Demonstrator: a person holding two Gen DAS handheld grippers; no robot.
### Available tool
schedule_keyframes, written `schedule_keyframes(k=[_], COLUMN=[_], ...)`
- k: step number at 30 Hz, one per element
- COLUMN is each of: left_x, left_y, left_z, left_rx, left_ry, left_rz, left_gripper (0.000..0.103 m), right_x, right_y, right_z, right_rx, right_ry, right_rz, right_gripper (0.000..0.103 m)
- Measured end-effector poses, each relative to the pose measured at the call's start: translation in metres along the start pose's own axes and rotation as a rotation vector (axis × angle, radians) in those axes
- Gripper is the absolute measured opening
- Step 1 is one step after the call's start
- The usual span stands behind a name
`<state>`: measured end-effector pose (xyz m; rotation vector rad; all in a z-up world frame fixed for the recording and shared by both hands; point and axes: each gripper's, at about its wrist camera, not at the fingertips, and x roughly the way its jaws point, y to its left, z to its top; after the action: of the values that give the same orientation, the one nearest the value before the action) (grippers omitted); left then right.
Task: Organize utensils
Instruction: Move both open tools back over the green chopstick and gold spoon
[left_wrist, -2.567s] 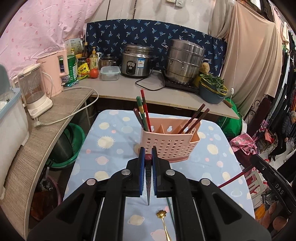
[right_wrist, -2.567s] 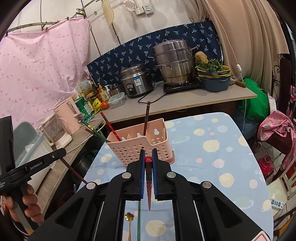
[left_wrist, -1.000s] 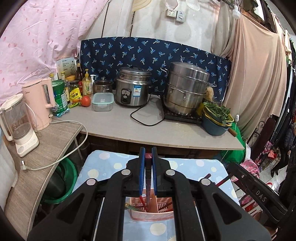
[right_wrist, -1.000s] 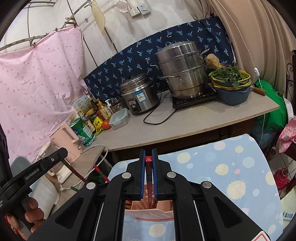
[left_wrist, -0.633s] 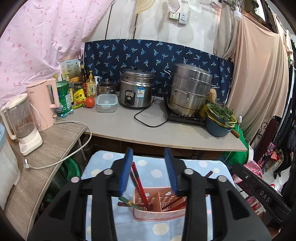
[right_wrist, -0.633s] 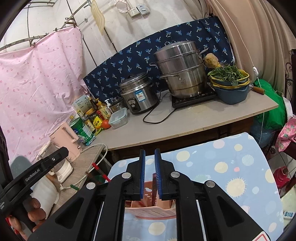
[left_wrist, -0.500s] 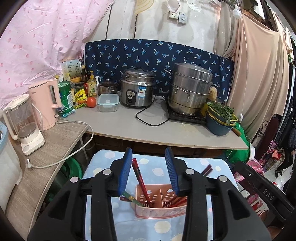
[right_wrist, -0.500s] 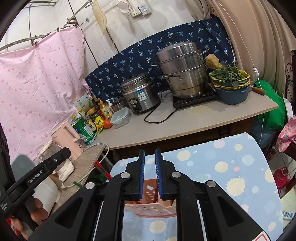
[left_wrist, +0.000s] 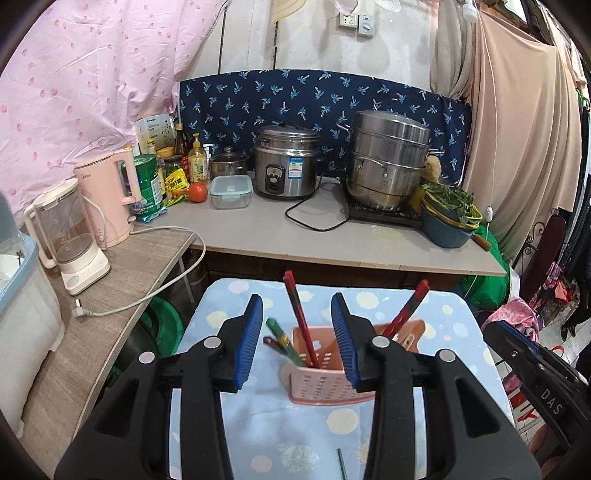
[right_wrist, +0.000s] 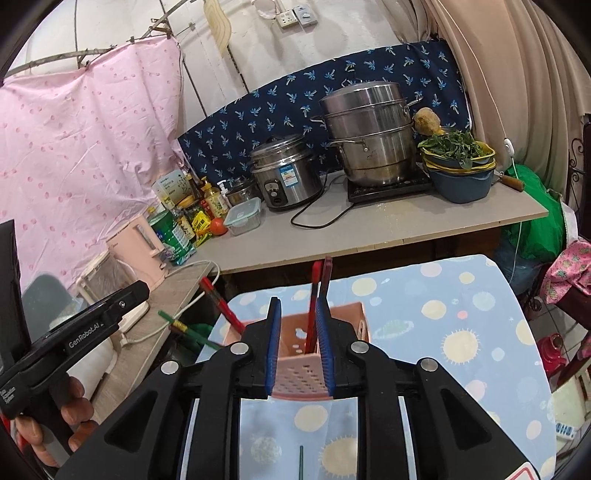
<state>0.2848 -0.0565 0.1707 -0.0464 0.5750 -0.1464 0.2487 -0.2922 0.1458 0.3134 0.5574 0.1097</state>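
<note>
A pink slotted utensil basket (left_wrist: 321, 373) stands on the blue dotted tablecloth (left_wrist: 258, 417). Red chopsticks (left_wrist: 300, 317) and green ones (left_wrist: 280, 336) lean in its left part, and another red pair (left_wrist: 406, 314) leans at its right. My left gripper (left_wrist: 296, 297) hangs open just short of the basket, with nothing between the pads. In the right wrist view the basket (right_wrist: 295, 354) holds two red chopsticks (right_wrist: 317, 295) beyond my right gripper (right_wrist: 298, 301). Its jaws are opening a narrow way, and the pads press on nothing. A green chopstick (right_wrist: 301, 461) lies on the cloth below.
Behind the table runs a counter (left_wrist: 332, 243) with a rice cooker (left_wrist: 286, 162), a steel steamer pot (left_wrist: 388, 158), a bowl of greens (left_wrist: 448, 214) and bottles. A pink kettle (left_wrist: 107, 195) and a blender (left_wrist: 68, 236) stand on the left shelf. A hand (right_wrist: 55, 417) holds the left gripper.
Both grippers were shut on chopsticks over the basket a second ago. They have let go, the chopsticks now stand in the basket, and both grippers have drawn back from it.
</note>
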Motion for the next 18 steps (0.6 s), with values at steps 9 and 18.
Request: schedule_keyframes(k=[9, 18], left_x=[-0.014, -0.026], left_y=[0.006, 0.012], left_z=[-0.032, -0.065], left_rx=[0.017, 0.015], left_ry=[0.031, 0.069], left_rz=[0.036, 0.047], left_gripper=[0.037, 0.037], right_x=[-0.021, -0.037], right_y=[0.014, 0.021], right_z=[-0.035, -0.073], right_rx=[-0.048, -0.075], right_ry=[0.028, 0.069], right_rz=[-0.004, -0.014], right_gripper=[0.02, 0.02])
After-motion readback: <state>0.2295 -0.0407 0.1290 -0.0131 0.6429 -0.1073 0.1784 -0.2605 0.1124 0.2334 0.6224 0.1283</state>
